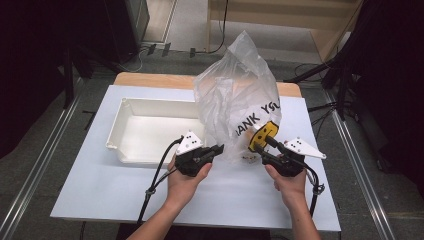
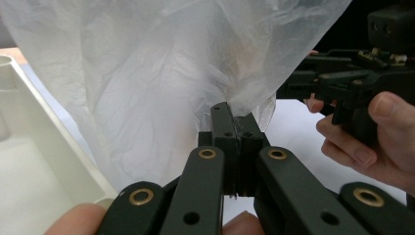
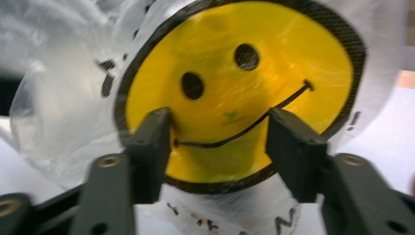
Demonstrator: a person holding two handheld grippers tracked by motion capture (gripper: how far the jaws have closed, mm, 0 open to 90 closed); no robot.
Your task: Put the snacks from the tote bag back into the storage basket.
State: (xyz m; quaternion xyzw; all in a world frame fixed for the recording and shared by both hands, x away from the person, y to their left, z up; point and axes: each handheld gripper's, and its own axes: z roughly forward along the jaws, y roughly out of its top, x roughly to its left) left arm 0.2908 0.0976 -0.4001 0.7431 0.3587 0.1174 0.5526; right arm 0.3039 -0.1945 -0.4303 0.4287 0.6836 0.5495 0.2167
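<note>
The left gripper (image 2: 235,134) has its two black jaws pressed together, pinching a bit of the thin, see-through plastic bag (image 2: 161,73). The bag rises up big and crinkly above the jaw tips. A white tray (image 2: 44,142) sits off to the left of the jaws. To their right, a hand (image 2: 372,137) holds the other gripper (image 2: 342,78).

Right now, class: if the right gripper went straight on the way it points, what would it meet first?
The right gripper, jaws open, points at the yellow smiley face printed on the plastic bag. It would probably meet that first; the gap is hard to judge.
</note>
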